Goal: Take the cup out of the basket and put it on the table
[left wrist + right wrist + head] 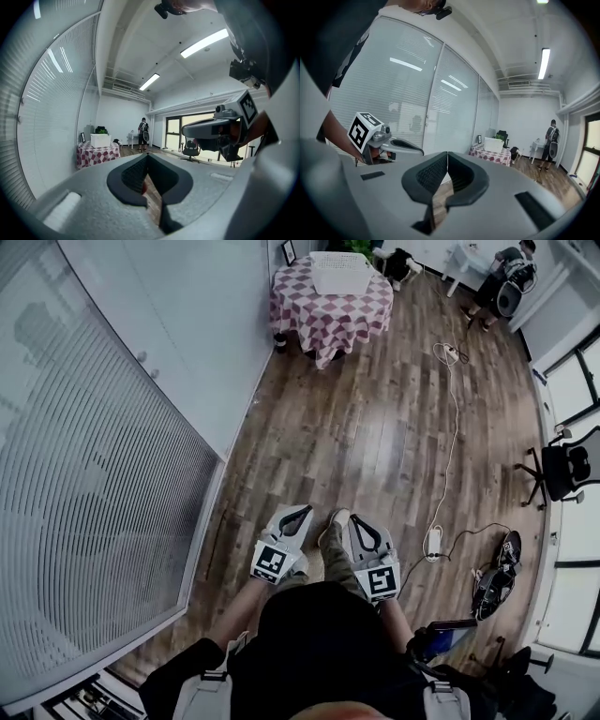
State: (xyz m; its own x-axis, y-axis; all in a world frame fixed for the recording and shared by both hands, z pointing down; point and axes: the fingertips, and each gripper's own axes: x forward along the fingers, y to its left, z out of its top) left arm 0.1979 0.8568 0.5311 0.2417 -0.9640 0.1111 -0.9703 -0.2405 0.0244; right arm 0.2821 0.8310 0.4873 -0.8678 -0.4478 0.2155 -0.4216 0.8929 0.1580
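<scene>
- Sitting on the checked bench [330, 317] at twelve o'clock, well away across the wood floor [375, 451], the white basket [340, 273] presumably holds the cup, though no view shows the cup itself.
- Left tongs [306, 511] and right tongs [353, 519] hang low at the person's waist, both clenched tip to tip on nothing.
- The step in hand, as I judge it, is the approach: walk to the bench, mind the cable [452, 418] at one o'clock, and release one pair of tongs before reaching over the basket's rim.
- Only the head view gives the floor and the cable; only the gripper views show the jaw tips meeting, and the basket's side wall from level height.
</scene>
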